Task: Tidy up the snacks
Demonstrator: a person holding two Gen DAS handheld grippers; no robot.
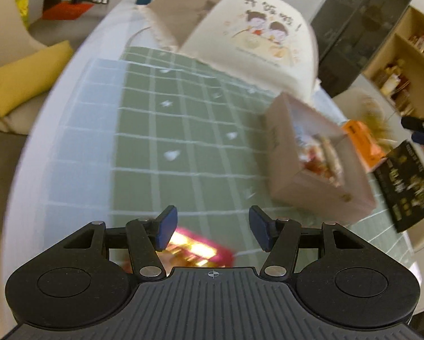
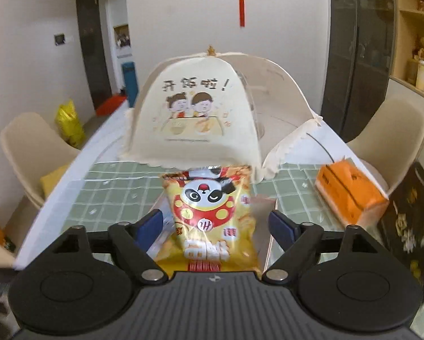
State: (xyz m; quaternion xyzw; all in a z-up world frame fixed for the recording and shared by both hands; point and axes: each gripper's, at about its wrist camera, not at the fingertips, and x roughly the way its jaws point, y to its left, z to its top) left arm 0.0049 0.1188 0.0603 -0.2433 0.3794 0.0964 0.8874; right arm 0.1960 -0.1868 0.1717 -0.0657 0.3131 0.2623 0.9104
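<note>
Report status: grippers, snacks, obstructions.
Left gripper open, empty. Right gripper open, panda snack bag between jaws, untouched. Cardboard box holds snacks. Nothing obstructing.

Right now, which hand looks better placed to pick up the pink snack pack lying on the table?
Left, probably. The left gripper is open and empty, and the pink snack pack lies just below its fingers. The right gripper has the yellow panda bag between its open fingers.

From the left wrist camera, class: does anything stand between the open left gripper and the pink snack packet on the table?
Nothing visible does. The left gripper is open, its blue pads apart, and the pink snack packet lies just below and between them on the green checked tablecloth. The cardboard box of snacks sits off to the right.
</note>
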